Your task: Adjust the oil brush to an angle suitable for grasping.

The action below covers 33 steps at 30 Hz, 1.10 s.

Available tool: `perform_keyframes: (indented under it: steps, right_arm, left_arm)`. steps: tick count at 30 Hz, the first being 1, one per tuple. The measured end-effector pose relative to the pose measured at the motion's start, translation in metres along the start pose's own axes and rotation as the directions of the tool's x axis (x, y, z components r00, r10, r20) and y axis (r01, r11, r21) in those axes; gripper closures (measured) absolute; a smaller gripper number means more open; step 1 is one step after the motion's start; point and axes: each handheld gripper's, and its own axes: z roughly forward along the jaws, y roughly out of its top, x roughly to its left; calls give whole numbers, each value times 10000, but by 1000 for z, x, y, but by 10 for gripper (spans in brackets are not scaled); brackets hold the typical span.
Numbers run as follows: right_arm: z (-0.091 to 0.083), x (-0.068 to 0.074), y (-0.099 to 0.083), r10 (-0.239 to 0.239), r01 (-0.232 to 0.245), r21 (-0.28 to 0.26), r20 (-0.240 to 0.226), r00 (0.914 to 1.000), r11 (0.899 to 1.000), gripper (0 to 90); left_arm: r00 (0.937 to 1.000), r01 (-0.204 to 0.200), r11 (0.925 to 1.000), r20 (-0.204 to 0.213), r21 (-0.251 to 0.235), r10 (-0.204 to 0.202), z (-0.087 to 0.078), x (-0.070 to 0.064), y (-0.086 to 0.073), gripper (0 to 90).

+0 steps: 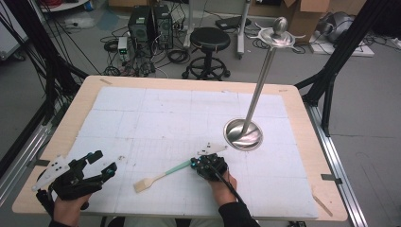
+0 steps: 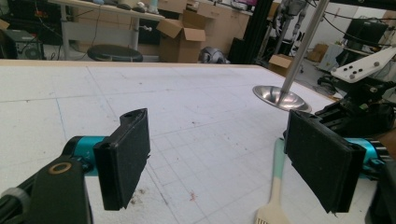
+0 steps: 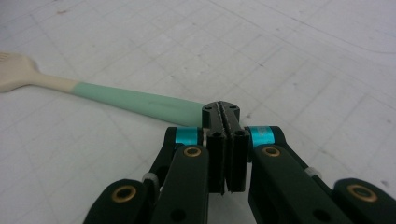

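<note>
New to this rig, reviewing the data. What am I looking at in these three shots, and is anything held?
No robot arm: a person holds a two-jaw gripper in each hand. The high view looks down on the white gridded table mat. The other two pictures come from cameras riding on each gripper.

On the mat lie a spatula with a mint-green handle and cream head and a polished metal stand with a round base and tall pole.

The left gripper hovers open, holding nothing. The right gripper has its jaws pressed together at the handle's end; whether they pinch it I cannot tell.
</note>
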Motion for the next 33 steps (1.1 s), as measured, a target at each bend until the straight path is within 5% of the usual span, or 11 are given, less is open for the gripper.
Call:
perform_keyframes:
  steps: [6,9,11,13,17,20,21,23,26,27,33]
  right_arm:
    - [-33,-15,-2,524,-505,-784,223,9984,9956,859]
    - [-79,-37,-11,1045,-901,-1678,789,9914,9817,813]
    - [-88,-40,-14,1106,-912,-1881,954,9893,9779,797]
    - [-131,-53,-31,1512,-1046,-2700,1577,9759,9571,765]
    - [-162,-63,-45,1843,-1135,-3293,1927,9638,9374,633]
    - [-189,-67,-64,2148,-1008,-3873,2635,9405,9164,457]
    - [-198,-68,-74,2013,-679,-3844,3186,9263,9207,385]
    - [-203,-69,-79,1960,-529,-3820,3465,9173,9227,350]
    - [-218,-67,-89,2357,-650,-4230,3653,9006,9038,243]
    - [-225,-63,-94,2343,-504,-4439,3700,8990,8946,219]
    - [-230,-55,-98,2224,-262,-4539,3847,8958,8907,199]
  left_arm:
    - [10000,-25,10000,52,55,25,1,-1,0,229]
    - [9999,-101,9999,106,71,100,1,-3,0,229]
    - [9999,-90,9999,131,65,89,2,-4,0,229]
    - [9998,-96,9999,160,73,95,2,-4,-1,229]
    - [9998,-29,10000,219,58,27,4,-6,-2,229]
    - [9995,-88,9999,292,86,86,5,-8,-2,229]
    - [9995,-92,9999,303,94,89,5,-8,-1,228]
    - [9993,-38,10000,376,4,38,6,-9,-1,228]
    - [9987,-116,9999,492,-99,121,5,-11,1,223]
    - [9984,-150,9998,536,-144,157,5,-11,2,218]
    - [9966,-125,9998,813,-130,135,10,-12,1,213]
